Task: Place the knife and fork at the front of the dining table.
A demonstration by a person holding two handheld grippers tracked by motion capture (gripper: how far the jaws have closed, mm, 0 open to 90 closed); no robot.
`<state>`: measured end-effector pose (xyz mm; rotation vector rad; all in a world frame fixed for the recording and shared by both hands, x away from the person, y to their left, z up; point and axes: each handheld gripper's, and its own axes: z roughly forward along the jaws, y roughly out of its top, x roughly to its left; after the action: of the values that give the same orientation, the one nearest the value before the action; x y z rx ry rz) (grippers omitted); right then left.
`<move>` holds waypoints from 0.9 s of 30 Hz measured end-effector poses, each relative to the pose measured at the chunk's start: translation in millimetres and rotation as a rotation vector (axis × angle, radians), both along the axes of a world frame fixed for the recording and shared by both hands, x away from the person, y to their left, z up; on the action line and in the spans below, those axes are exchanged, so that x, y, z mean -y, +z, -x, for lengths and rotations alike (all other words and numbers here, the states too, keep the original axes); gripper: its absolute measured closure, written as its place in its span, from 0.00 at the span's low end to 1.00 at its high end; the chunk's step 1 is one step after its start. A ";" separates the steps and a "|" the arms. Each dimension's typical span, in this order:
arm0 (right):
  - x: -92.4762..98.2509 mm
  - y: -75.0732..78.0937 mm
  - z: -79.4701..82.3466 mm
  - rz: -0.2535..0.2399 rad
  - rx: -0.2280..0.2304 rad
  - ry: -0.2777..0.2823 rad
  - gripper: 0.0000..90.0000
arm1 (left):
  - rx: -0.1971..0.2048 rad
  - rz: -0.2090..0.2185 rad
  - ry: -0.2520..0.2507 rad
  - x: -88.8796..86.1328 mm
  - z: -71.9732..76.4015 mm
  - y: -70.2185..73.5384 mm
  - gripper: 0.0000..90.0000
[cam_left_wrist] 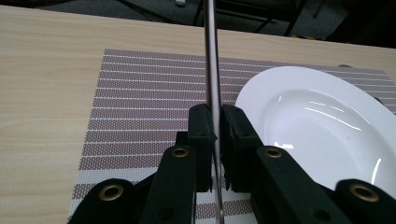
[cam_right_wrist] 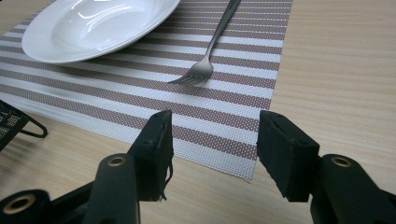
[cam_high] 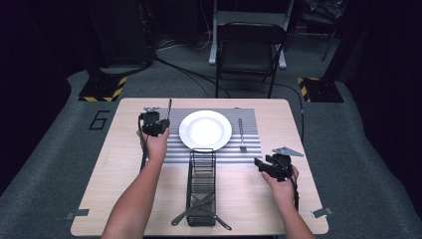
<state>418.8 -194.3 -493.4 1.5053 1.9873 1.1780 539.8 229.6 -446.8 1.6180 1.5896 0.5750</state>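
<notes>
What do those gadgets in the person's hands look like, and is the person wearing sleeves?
Both are black. The left gripper and the right gripper each end in two blocky jaws with brass-ringed holes. A dark cable trails from each. The right carries a grey three-cornered plate. The forearms are bare.

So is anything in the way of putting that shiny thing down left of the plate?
Nothing visible. The left gripper holds the metal utensil above bare striped placemat, with the white plate off to its side.
</notes>
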 end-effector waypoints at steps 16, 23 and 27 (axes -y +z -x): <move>-0.5 -0.7 0.9 -0.013 -0.002 0.003 0.50 | -0.052 -0.019 0.062 5.2 -25.8 -19.6 0.92; 0.4 -0.3 2.0 -0.017 -0.003 -0.003 0.50 | -0.085 -0.035 0.060 4.0 -30.1 -33.2 0.92; 0.8 -0.6 1.9 -0.014 0.001 -0.002 0.50 | -0.105 -0.035 0.062 3.6 -32.1 -41.1 0.92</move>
<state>416.9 -195.1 -494.0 1.5127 1.9809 1.1942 571.9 226.0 -488.0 1.6527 1.7202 0.5614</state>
